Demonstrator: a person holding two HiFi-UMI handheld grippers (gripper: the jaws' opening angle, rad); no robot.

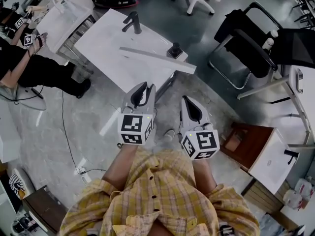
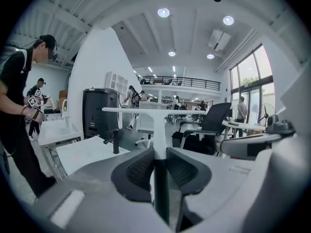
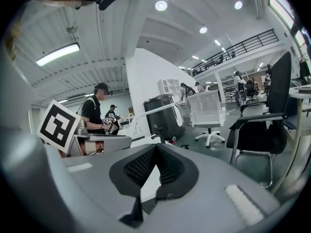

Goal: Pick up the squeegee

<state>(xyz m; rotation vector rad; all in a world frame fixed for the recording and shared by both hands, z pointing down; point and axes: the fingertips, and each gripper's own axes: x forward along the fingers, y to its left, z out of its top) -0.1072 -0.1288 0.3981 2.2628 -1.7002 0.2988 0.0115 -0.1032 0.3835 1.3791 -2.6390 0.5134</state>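
Observation:
The squeegee (image 1: 157, 59) is a long white bar on a slim handle, and it hangs in the air over the near corner of the white table (image 1: 106, 43). My left gripper (image 1: 145, 86) is shut on its handle. In the left gripper view the handle (image 2: 159, 144) runs up between the dark pads, and the bar (image 2: 146, 110) lies level across the top like a T. My right gripper (image 1: 187, 100) is beside the left one, to its right, and is shut with nothing in it. In the right gripper view its pads (image 3: 146, 164) meet at the tip.
A black faucet (image 1: 132, 22) and a small black block (image 1: 174, 49) stand on the white table. A black office chair (image 1: 246, 48) is at the right, and a brown stand (image 1: 246, 144) is below it. A person in black (image 1: 29, 68) stands at the left. Cables lie on the floor (image 1: 69, 146).

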